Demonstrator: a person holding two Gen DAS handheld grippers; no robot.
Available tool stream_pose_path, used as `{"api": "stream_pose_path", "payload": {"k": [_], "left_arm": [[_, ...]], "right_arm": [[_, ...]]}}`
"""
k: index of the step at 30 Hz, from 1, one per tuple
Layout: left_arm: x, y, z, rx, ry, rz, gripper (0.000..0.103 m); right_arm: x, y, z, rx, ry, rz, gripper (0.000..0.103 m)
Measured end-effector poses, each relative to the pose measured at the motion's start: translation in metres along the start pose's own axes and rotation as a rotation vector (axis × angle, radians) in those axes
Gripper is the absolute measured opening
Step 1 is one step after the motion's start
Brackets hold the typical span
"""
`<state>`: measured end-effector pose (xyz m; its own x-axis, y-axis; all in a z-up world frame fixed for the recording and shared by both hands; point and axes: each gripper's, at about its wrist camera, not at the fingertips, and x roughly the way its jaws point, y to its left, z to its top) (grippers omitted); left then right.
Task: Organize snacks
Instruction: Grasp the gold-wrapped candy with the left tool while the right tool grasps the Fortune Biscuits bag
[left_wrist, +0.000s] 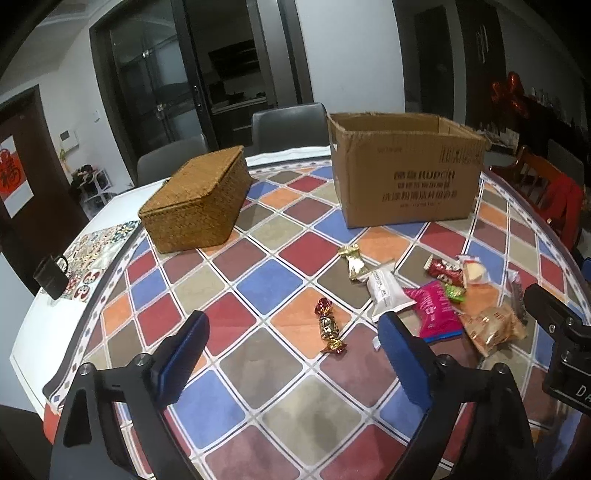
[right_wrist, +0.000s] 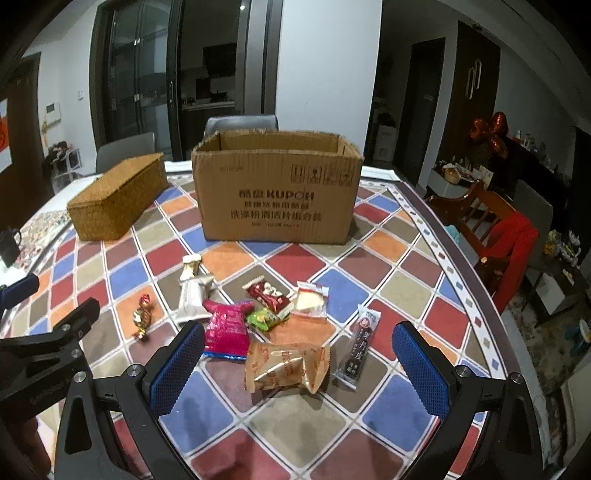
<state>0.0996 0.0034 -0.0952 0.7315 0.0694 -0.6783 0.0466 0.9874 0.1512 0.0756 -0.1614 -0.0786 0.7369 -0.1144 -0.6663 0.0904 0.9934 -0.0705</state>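
Left wrist view: my left gripper (left_wrist: 291, 345) has its fingers (left_wrist: 184, 354) spread wide, nothing grasped; a red-and-gold twist candy (left_wrist: 328, 328) lies on the checkered surface (left_wrist: 258, 280) between them, nearer the right-hand finger, touching neither. The rest of the snacks sit ahead and to the right: gold wrapper (left_wrist: 353, 260), white pack (left_wrist: 388, 291), pink pouch (left_wrist: 436, 306), tan crinkled bag (left_wrist: 491, 328) by the finger's outer side. Wicker basket (left_wrist: 195, 206), lid on, far left; open cardboard box (left_wrist: 406, 170) far right, both well apart from the fingers. Black mug (left_wrist: 51, 275) at the left edge. Part of the other rig shows at the right border. Right wrist view: right gripper (right_wrist: 299, 354) fingers (right_wrist: 421, 362) also released, wide, empty. The tan crinkled bag (right_wrist: 288, 367) lies between them, roughly centred, not touching. Pink pouch (right_wrist: 227, 328) is just beside the left-hand finger tip; dark stick pack (right_wrist: 358, 347) is inside the right-hand finger. Green candy (right_wrist: 263, 319), red pack (right_wrist: 269, 295), clear-wrapped cake (right_wrist: 312, 299), white pack (right_wrist: 194, 295) lie just beyond. Twist candy (right_wrist: 142, 317) sits off left, outside the fingers. Box (right_wrist: 277, 192) straight ahead, basket (right_wrist: 118, 195) to its left.
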Motion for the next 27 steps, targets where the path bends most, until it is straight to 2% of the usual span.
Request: {"api": "stream_pose_path", "payload": {"k": [7, 14, 18, 27], "left_arm": [[0.03, -0.007, -0.008, 0.023, 0.049, -0.028, 0.081], [0.048, -0.017, -0.014, 0.06, 0.065, -0.03, 0.069], [0.054, -0.018, -0.017, 0.044, 0.084, -0.038, 0.067], [0.071, -0.021, -0.02, 0.047, 0.114, -0.059, 0.062]], "right_arm": [[0.027, 0.004, -0.009, -0.006, 0.052, 0.005, 0.098], [0.043, 0.003, -0.016, -0.001, 0.056, 0.014, 0.092], [0.049, 0.003, -0.019, -0.011, 0.069, 0.021, 0.089], [0.062, 0.005, -0.023, -0.012, 0.097, 0.003, 0.089]]}}
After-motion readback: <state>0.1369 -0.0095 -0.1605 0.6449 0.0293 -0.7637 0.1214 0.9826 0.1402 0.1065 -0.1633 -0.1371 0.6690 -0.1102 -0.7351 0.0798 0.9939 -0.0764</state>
